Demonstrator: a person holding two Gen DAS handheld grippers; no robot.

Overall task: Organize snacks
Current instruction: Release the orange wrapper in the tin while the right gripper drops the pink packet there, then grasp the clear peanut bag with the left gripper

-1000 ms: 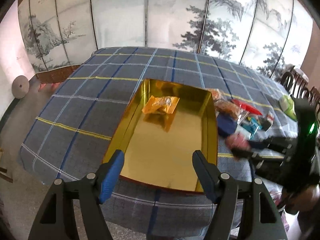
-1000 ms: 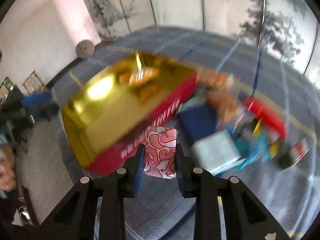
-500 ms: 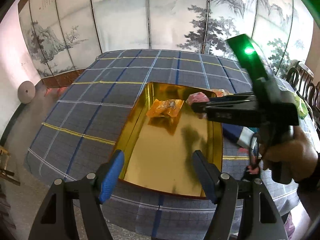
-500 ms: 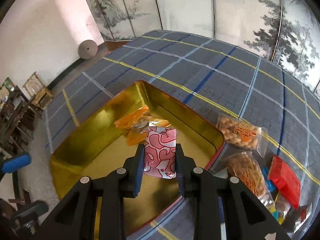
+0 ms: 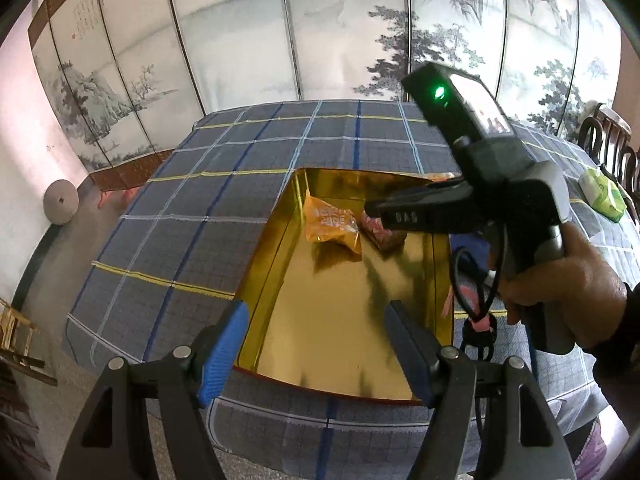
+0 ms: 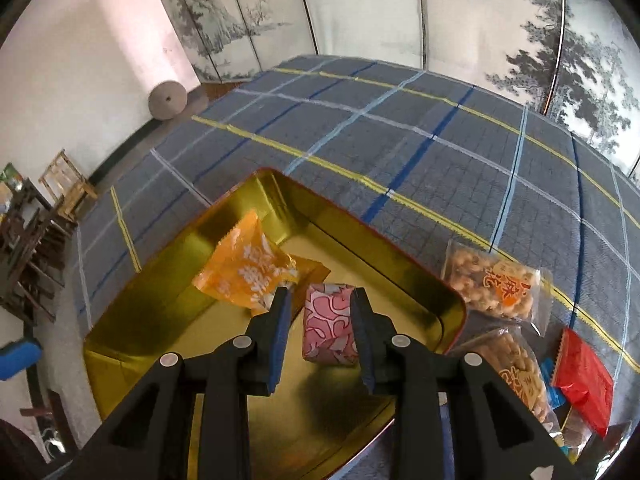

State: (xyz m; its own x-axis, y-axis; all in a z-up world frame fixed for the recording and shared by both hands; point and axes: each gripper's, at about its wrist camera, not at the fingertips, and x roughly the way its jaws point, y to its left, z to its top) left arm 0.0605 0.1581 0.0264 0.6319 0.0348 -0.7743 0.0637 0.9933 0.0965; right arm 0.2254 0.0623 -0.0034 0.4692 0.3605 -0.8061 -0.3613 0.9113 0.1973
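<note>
While the right tongs (image 6: pixel 320 312) hang low over the gold tin (image 6: pixel 400 248), their jaws have just been opening, and the pink snack (image 6: pixel 329 328) sits between them on the tin's shiny floor. There is a clear gap on the left side of the pack; on the right side the pad is very close, and I cannot tell if it touches. So the pack looks let go, lying in the far part of the tin. Just beside it, to the left, lies an orange snack (image 6: pixel 248 268), also inside the tin, near the far corner. The left tongs (image 5: pixel 316 340) are open and hold nothing; they hover at the near edge of the tin. From that side you can see a hand (image 5: pixel 560 292) gripping the handle of the right tongs, which reach in over the tin from the right. The tin stands on a surface (image 6: pixel 400 128) covered with a blue-grey checked cloth. To the right of the tin, on the cloth, lie more snacks: two clear bags of nuts (image 6: pixel 492 280) and a red pack (image 6: pixel 584 380), with a few more beneath them that are hard to make out.
</note>
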